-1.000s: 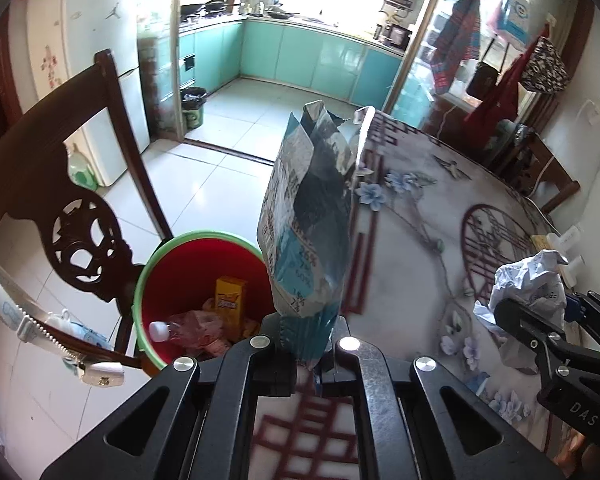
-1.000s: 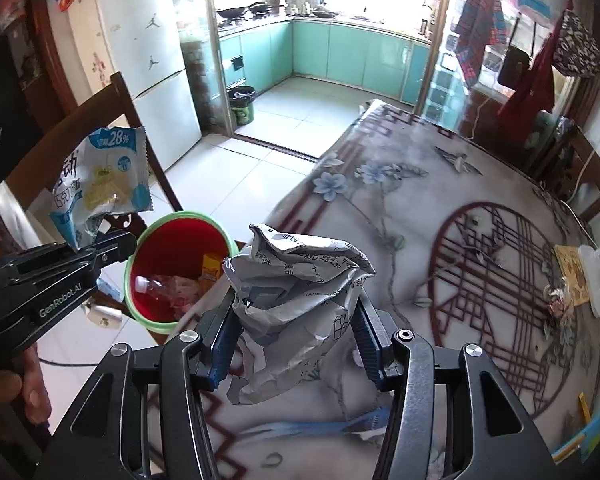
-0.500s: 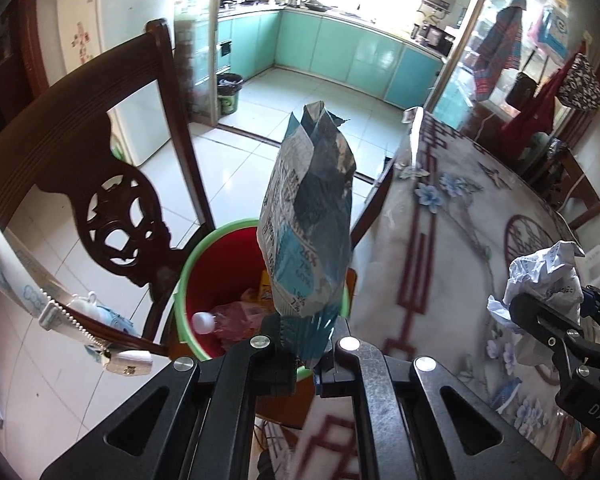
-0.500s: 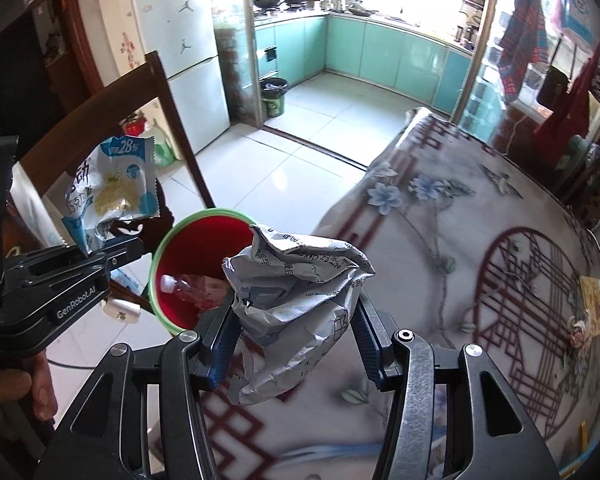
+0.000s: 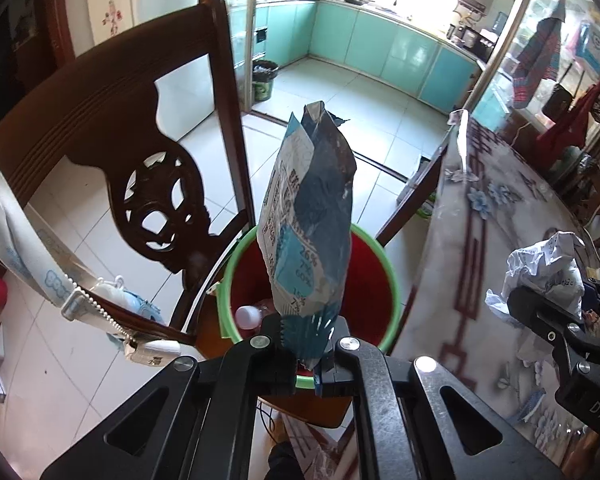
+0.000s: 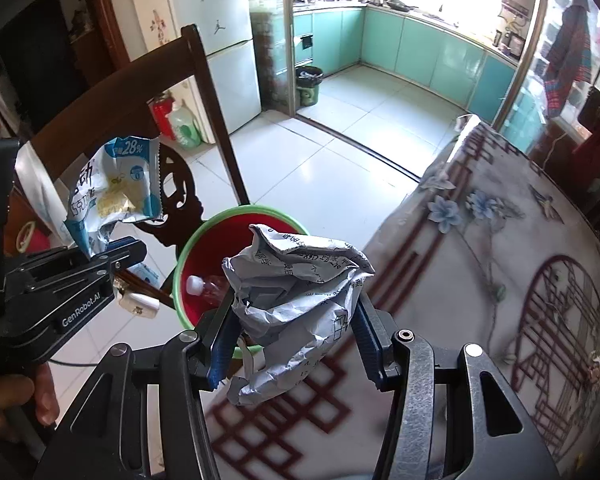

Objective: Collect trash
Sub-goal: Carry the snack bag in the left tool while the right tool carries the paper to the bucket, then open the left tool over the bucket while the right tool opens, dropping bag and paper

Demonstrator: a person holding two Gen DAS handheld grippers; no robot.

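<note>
My left gripper (image 5: pixel 306 330) is shut on the bottom edge of a blue and white snack bag (image 5: pixel 310 224), which stands upright above a red bin with a green rim (image 5: pixel 392 280). From the right wrist view the same bag (image 6: pixel 114 190) hangs at the left gripper (image 6: pixel 110 254) left of the bin (image 6: pixel 188 256). My right gripper (image 6: pixel 290 330) is shut on a crumpled printed paper ball (image 6: pixel 296 300), held over the table edge beside the bin. That paper ball (image 5: pixel 548 272) shows at the right of the left wrist view. A plastic bottle (image 5: pixel 248 316) lies in the bin.
A dark carved wooden chair (image 5: pixel 140 152) stands close to the bin's left. The flowered table (image 6: pixel 500 280) fills the right side. Tiled floor (image 6: pixel 320 160) leads to a kitchen with teal cabinets (image 6: pixel 420 56), a black waste bin (image 6: pixel 310 84) and a white fridge (image 6: pixel 216 40).
Both grippers have moved left, off the table toward the red bin. The snack bag now hangs directly over the bin, and the paper ball has come to the table edge beside it.
</note>
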